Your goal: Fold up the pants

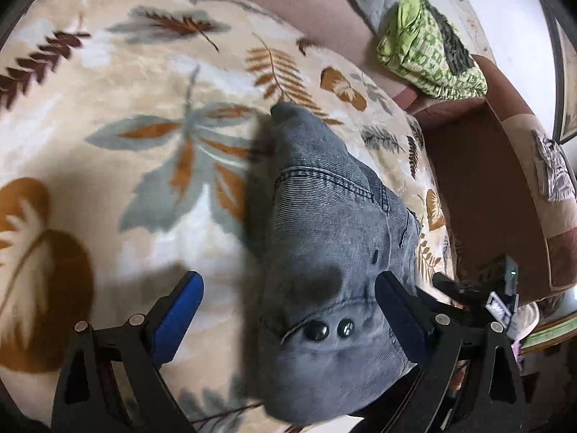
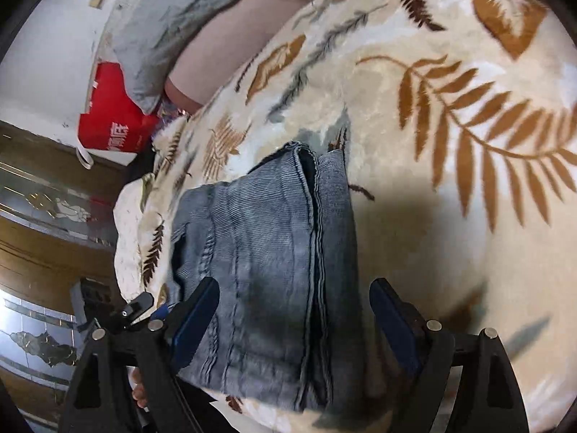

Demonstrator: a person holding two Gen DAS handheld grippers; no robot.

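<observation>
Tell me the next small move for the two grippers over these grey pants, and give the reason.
Probably lower both and close. The left gripper hangs open over the waistband end of the pants, by the two dark buttons; the right gripper hangs open astride the stacked legs. Neither blue pad presses cloth yet, so nothing is held for a fold across the leaf-print blanket.
</observation>
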